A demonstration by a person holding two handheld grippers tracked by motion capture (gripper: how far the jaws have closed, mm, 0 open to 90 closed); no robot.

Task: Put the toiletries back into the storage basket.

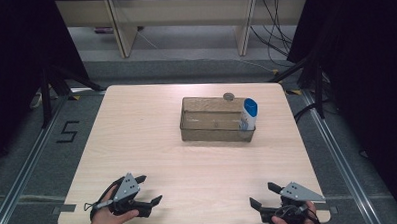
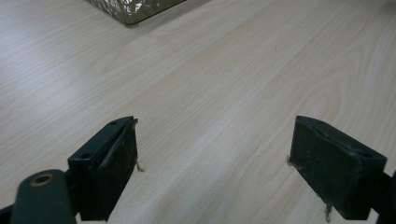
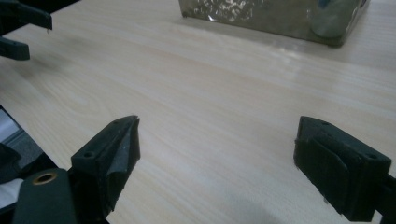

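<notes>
Bottle (image 1: pixel 249 114) stands upright inside clear bin (image 1: pixel 212 133); both tools (image 1: pixel 148 190) (image 1: pixel 262 195) spread, empty; careless reach risks toppling it.

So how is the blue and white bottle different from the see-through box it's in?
The bottle is white with a blue top, while the box is clear and brownish. The bottle stands tall and narrow, poking above the rim; the box is low, long and wide. The bottle fills just the right end of the box, whose other part looks empty. Both sit at the table's far side, far from both grippers.
</notes>
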